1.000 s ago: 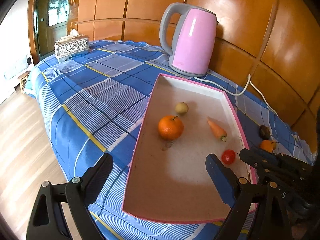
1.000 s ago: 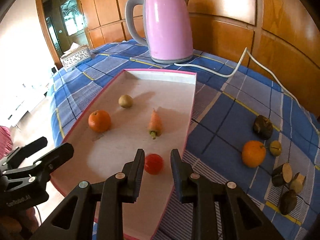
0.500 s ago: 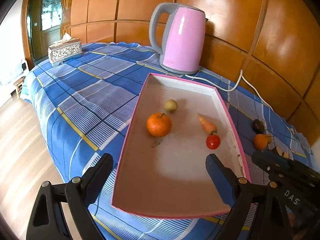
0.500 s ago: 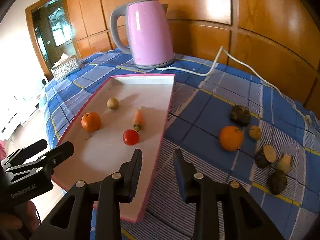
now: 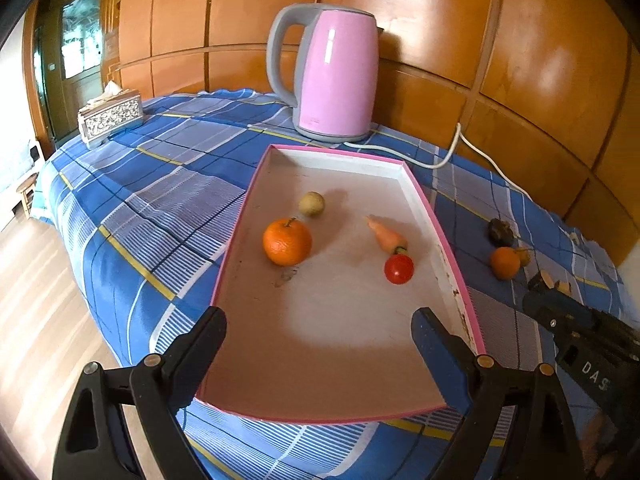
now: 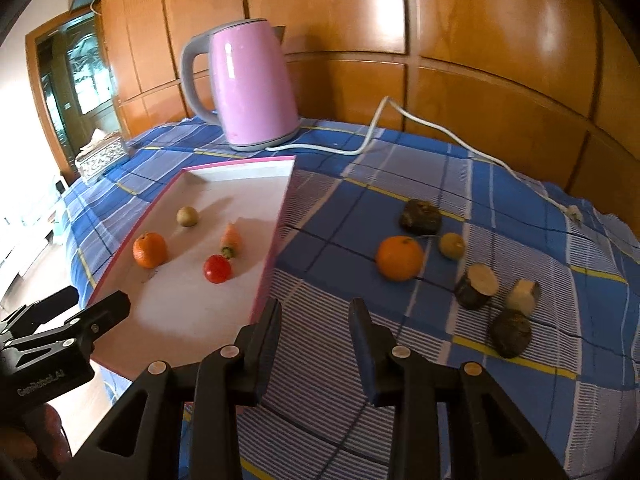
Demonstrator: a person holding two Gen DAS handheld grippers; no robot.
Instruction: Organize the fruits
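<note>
The tray on the checked cloth holds 4 things: an orange, a small round fruit, a carrot and a tomato just beside the carrot's stem. The left gripper hangs wide and empty over the tray's near end. The right gripper is narrow, its fingers opening, empty over the cloth, with more fruit to its right.

Bright daylight from doorway at far left; floor there overexposed. Strong white glare patches on glossy wood wall panels, highlight streak on pink kettle. Soft shadows beside fruit in tray. Heavy fisheye bending, dark vignette at corners. Centre sharp; slight blur toward edges.
</note>
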